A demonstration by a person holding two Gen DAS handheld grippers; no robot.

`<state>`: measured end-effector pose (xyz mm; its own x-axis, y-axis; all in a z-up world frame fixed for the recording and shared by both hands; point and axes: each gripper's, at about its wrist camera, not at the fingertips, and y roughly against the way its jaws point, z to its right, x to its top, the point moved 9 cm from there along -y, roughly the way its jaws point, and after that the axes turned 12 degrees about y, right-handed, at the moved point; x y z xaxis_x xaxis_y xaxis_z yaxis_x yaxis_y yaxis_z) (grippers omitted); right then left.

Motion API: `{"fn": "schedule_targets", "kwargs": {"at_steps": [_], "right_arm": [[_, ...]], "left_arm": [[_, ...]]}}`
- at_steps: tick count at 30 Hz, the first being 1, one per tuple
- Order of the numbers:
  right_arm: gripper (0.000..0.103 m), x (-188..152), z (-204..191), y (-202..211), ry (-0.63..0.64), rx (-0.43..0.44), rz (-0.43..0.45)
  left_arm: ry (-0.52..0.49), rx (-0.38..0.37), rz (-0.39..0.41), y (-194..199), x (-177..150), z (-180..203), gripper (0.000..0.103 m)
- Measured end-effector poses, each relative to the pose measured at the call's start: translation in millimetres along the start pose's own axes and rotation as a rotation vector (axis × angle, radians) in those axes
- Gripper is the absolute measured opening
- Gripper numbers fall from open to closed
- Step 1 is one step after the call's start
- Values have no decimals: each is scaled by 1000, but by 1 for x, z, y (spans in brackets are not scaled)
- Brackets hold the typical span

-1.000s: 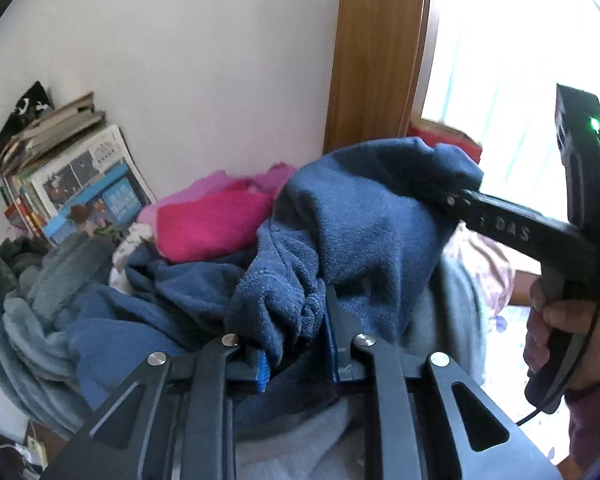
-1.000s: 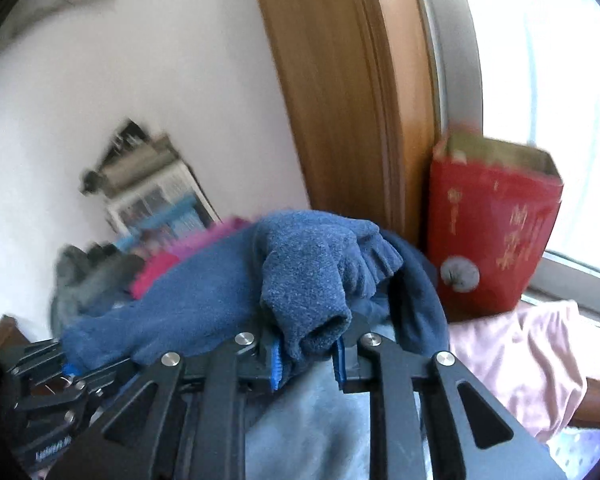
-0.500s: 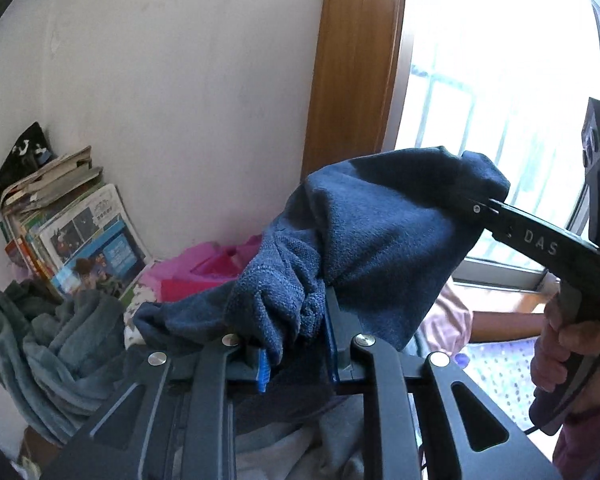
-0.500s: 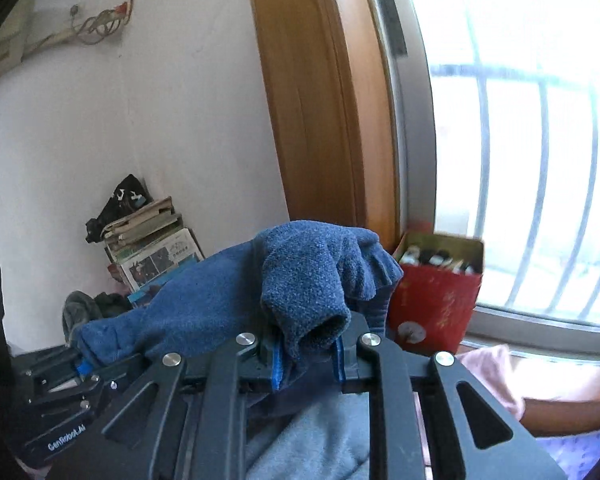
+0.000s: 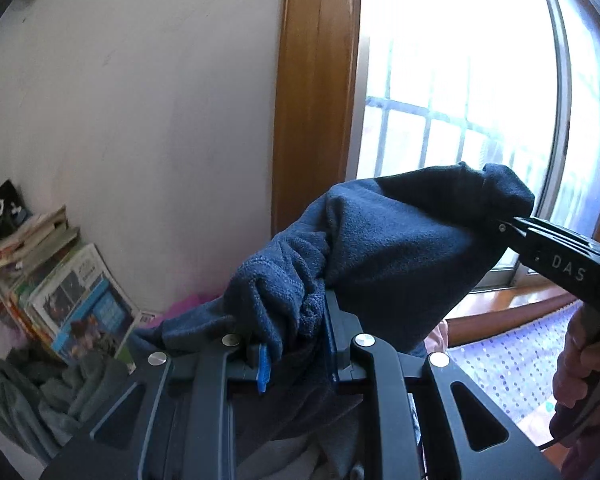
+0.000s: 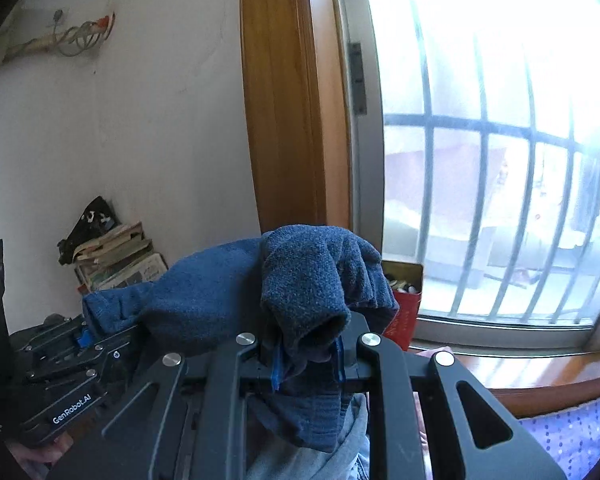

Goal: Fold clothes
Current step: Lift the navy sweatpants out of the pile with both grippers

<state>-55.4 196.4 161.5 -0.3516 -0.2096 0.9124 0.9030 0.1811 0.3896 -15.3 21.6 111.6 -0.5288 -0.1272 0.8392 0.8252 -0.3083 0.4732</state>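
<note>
While raised side by side, left gripper [image 5: 296,344] and right gripper [image 6: 308,354] jaws clamp blue fleece garment [image 5: 400,252].

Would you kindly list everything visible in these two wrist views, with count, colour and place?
fleece garment: one, dark blue, stretched between both grippers
stack of books: one, mixed colours, against the wall at left
black cloth: one, black and white, on top of the books
grey blanket: one, grey, crumpled below the books
pink clothing: some, pink, behind the fleece
red box: one, red, on the window sill
window: one, barred, bright, right of the wooden frame
bedspread: one, purple dotted, lower right
left gripper: black, clamped on the fleece
right gripper: black, clamped on the fleece
hand: one, holding the right gripper's handle
</note>
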Motion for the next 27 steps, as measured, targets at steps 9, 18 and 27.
{"fn": "schedule_targets", "kwargs": {"at_steps": [9, 18, 27], "right_arm": [[17, 29, -6, 31, 19, -71, 78], [15, 49, -2, 57, -19, -116, 139], [14, 62, 24, 78, -74, -152, 192]], "left_arm": [[-4, -49, 120, 28, 46, -3, 9], [-33, -73, 143, 14, 64, -6, 8], [-51, -93, 193, 37, 71, 16, 7]]}}
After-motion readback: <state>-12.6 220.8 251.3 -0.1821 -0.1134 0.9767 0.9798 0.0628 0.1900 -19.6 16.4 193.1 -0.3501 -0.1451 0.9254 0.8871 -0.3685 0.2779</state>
